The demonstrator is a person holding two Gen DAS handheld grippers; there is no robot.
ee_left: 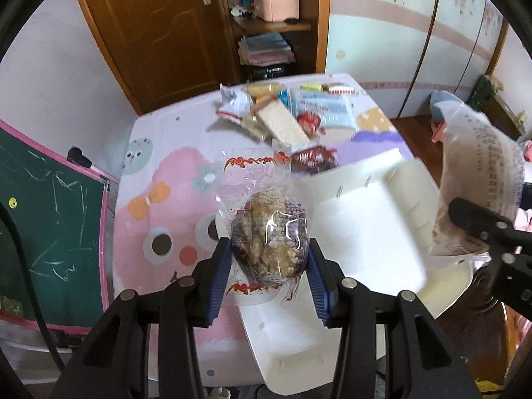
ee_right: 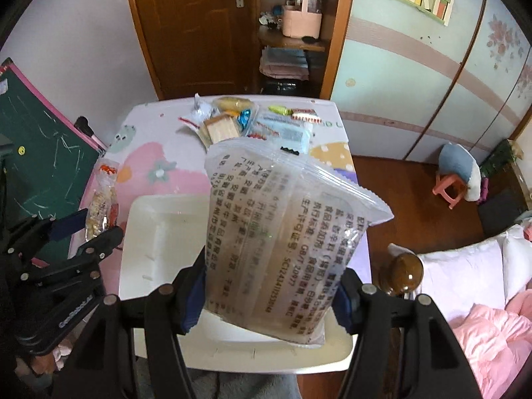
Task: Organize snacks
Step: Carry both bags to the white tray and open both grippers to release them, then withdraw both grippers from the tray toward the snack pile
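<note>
From the left wrist camera, your left gripper [ee_left: 269, 259] has its blue pads closed on the lower half of a clear-wrapped pastry [ee_left: 271, 232], held in the air above the near-left edge of the white tray [ee_left: 365, 232]. Its long axis runs away from you, sealed red-printed end forward. I judge it light and crumbly inside slick film, so squeeze only enough to stop it sliding; the crimped ends would be the safer hold. Loose snacks [ee_left: 289, 113] lie at the far end of the table [ee_left: 159, 153], well apart from the tray.

From the right wrist camera, your right gripper [ee_right: 269, 286] clamps the lower part of a large translucent printed pouch [ee_right: 286, 226], lifted over the tray's [ee_right: 156, 232] middle. The pouch stands nearly upright, leaning slightly left, zip-sealed top pointing up and away. It looks soft, floppy and heavier than the pastry, so expect it to sag once set down; hold it low across its width, as you do now.
</note>
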